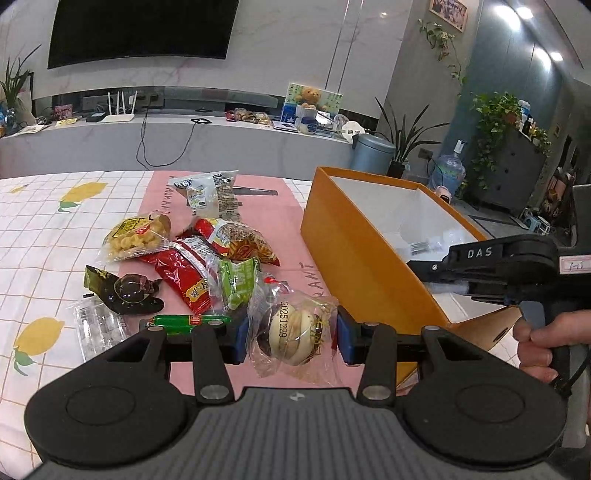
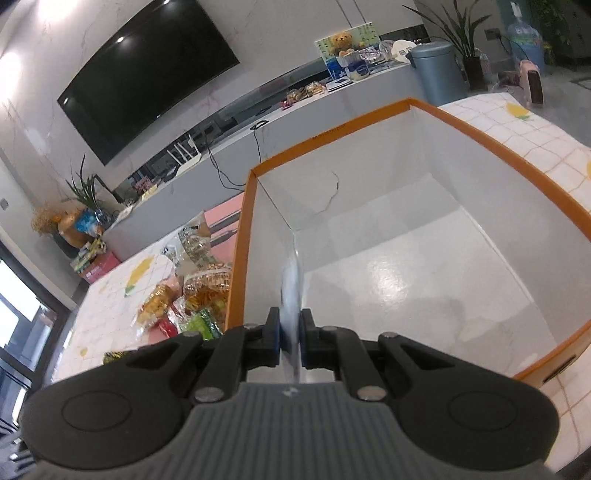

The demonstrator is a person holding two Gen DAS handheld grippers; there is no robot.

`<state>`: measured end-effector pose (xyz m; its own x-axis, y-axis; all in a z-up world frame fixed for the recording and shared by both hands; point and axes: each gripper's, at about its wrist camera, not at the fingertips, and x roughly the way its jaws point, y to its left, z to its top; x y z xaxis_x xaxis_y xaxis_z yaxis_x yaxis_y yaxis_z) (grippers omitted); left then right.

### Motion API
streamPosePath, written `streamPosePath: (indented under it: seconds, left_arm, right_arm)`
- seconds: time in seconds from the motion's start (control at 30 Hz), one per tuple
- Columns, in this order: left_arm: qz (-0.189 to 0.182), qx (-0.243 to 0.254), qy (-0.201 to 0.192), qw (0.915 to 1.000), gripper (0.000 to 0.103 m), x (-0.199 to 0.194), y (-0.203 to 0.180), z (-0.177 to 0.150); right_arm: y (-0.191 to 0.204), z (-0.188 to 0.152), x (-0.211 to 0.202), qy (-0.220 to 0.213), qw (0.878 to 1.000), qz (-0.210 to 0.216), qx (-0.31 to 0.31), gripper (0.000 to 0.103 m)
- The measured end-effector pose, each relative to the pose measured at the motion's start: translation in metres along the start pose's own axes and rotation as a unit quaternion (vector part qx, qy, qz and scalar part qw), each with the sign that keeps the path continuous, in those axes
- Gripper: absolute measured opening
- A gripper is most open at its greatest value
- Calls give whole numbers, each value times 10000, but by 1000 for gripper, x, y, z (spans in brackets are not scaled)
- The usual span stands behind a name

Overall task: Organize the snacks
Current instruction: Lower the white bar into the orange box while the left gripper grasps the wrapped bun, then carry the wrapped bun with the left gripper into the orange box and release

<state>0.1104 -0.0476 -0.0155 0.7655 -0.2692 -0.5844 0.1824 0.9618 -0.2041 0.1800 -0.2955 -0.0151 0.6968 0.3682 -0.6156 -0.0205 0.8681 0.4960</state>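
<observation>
Several snack packets (image 1: 192, 258) lie in a pile on the pink runner. My left gripper (image 1: 290, 339) is open around a clear-wrapped bun (image 1: 291, 338), its blue pads on either side. An orange box (image 1: 354, 258) with a white inside stands to the right. My right gripper (image 2: 290, 338) is shut on a thin clear packet (image 2: 291, 291) seen edge-on, held over the box's inside (image 2: 424, 266). The right gripper also shows in the left wrist view (image 1: 436, 266), reaching over the box rim. The snack pile shows left of the box in the right wrist view (image 2: 184, 295).
The table has a white checked cloth with lemons (image 1: 40, 221). Behind it runs a grey TV bench (image 1: 184, 136) under a wall TV (image 1: 140, 29), with a blue bin (image 1: 371, 151) and potted plants (image 1: 402, 140) at the right.
</observation>
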Motion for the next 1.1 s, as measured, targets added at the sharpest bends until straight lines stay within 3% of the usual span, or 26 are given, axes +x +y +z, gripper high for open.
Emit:
streamPosePath:
  seconds: [0.1, 0.3, 0.5, 0.8, 1.1]
  left_arm:
    - [23, 27, 13, 10000, 51, 1, -1, -1]
    - [35, 113, -15, 9999, 51, 0, -7, -2]
    - [41, 106, -62, 9999, 51, -5, -12, 1]
    - [55, 209, -102, 9997, 51, -9, -39, 7]
    - [-62, 260, -251, 9993, 51, 1, -72, 32]
  right_arm:
    - [1, 0, 1, -2, 10000, -29, -44, 7]
    - [0, 4, -9, -159, 9996, 12, 232, 32]
    - [-1, 10, -38, -651, 9976, -171, 138, 33]
    - [-2, 16, -60, -1017, 9948, -65, -13, 46]
    - [-18, 20, -84, -1430, 9892, -269, 160, 47]
